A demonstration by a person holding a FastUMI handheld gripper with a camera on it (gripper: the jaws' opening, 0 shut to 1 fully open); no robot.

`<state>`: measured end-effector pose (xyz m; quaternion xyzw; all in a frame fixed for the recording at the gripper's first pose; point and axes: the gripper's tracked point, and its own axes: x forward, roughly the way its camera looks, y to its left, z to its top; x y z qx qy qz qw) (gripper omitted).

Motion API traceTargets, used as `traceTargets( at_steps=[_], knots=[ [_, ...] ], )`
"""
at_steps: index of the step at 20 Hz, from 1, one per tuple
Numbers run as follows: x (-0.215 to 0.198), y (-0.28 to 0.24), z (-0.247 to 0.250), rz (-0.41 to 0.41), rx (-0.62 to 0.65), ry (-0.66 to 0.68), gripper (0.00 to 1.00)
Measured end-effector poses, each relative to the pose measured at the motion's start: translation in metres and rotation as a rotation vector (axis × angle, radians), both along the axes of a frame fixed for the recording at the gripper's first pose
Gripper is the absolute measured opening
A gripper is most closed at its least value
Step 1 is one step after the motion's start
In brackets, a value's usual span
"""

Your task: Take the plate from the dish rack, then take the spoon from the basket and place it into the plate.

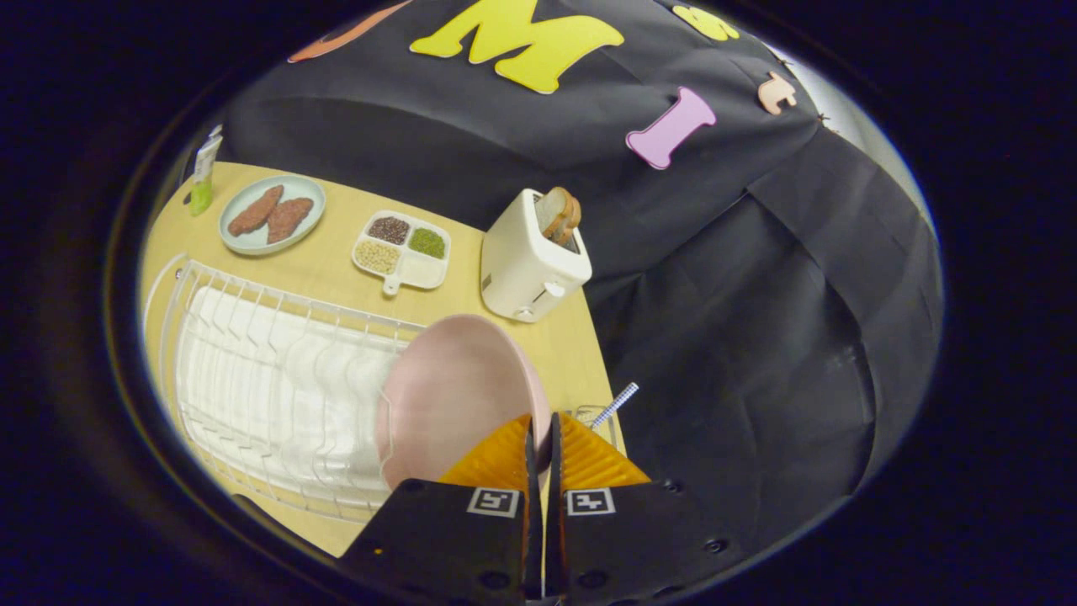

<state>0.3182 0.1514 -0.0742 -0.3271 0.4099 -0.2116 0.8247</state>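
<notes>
1. Nearest the camera, the gripper (543,438) has its two orange ribbed fingers (496,459) drawn almost together, pinching the rim of the pink plate (450,396) between them.
2. That plate stands tilted on edge at the near right end of the white wire dish rack (252,370), its hollow face turned toward the rack's ribs.
3. Beneath the rack lies the pale wooden tabletop (328,261), which ends against the black cloth wall (715,278).
4. Just past the right finger, a wire basket (589,414) sits at the tabletop's edge; a slim handle with a blue-and-white check pattern (616,404) sticks up out of it. Whether this is the spoon cannot be told.
5. Beyond the plate stands a cream toaster (530,265) with a slice of bread (559,215) poking out of its slot.
6. Farther back sit a divided tray (402,248) of grains and a light blue dish (271,215) holding two brown pieces.
7. A green-and-white tube (202,177) stands at the far corner.
</notes>
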Motion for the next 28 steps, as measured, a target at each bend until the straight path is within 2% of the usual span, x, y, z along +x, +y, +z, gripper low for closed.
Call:
traceTargets(
  at_steps=[5,12,13,15,17,22,28],
  knots=[
    [-0.002,0.012,0.001,-0.006,-0.113,-0.083,0.07],
    [-0.009,0.024,0.004,0.012,-0.144,-0.174,0.07],
    [-0.009,0.024,0.007,0.013,-0.153,-0.189,0.07],
    [-0.008,0.016,0.034,0.013,-0.266,-0.298,0.06],
    [-0.013,0.021,0.046,0.038,-0.275,-0.326,0.07],
    [-0.038,0.034,0.047,0.121,-0.110,-0.301,0.06],
    [-0.115,0.013,0.012,0.201,0.298,-0.273,0.06]
  ],
)
